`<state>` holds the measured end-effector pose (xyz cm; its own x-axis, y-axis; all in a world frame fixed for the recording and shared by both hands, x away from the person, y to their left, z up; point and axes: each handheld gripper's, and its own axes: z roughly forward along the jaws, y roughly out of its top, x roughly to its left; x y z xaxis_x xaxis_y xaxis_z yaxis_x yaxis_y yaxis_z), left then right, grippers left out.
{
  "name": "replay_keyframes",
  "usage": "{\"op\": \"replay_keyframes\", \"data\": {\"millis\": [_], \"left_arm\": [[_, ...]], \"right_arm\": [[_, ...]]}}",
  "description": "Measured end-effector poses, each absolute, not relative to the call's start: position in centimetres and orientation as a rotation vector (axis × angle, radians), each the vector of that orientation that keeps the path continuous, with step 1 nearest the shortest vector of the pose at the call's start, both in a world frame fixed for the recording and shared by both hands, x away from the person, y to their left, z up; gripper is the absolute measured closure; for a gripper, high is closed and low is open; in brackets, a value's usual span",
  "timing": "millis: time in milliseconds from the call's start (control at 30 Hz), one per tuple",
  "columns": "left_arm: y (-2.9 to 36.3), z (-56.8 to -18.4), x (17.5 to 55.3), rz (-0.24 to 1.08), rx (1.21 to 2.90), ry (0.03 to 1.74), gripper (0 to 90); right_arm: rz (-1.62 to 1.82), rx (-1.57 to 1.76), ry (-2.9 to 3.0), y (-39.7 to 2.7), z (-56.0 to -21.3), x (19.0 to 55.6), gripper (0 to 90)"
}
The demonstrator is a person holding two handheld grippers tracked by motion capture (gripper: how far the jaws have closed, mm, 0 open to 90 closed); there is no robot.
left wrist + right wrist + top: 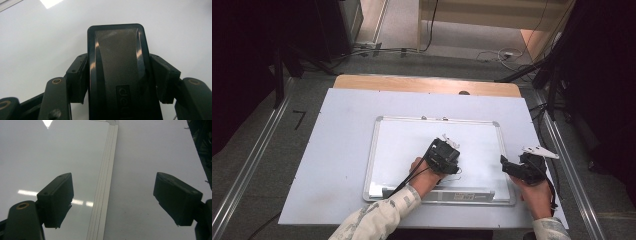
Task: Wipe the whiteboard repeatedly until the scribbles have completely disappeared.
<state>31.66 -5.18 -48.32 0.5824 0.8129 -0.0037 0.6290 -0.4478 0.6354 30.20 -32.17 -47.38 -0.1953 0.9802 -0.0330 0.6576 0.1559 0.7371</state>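
A: In the high view the left tool (446, 150) sits over the whiteboard (412, 137), toward the board's near edge and a little right of its middle. What it carries is hidden there by the hand (424, 172) and the tool's own body.

B: The left gripper view fills that in. A black eraser (117, 65) with a grey felt face stands between the two jaws, which press on its long sides, so that tool is clamped on the eraser. Behind it is plain white board surface; whether the felt touches the board I cannot tell.

A: And the right tool (512, 167)?

B: In the high view it is at the board's right edge, near the near-right corner, held by the other hand (537, 192). How its jaws stand is hard to read from up there.

A: The right gripper view settles that: the two black pads (56, 197) stand wide apart with nothing between them. The board's silver frame (105, 182) runs up the gap, board surface on one side and the pale sheet covering the bench (150, 170) on the other.

B: The high view adds the pen tray (462, 195) along the board's near edge and the wooden strip of bench (412, 82) at the far edge.
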Motion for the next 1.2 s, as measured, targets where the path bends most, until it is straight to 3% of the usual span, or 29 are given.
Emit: {"op": "replay_keyframes", "data": {"millis": [1200], "left_arm": [[-8.4,-48.3,31.8,0.393,2.243,1.096,39.5]], "right_arm": [[0.821,1.553,1.921,-32.2,-47.4,30.2,15.2]]}}
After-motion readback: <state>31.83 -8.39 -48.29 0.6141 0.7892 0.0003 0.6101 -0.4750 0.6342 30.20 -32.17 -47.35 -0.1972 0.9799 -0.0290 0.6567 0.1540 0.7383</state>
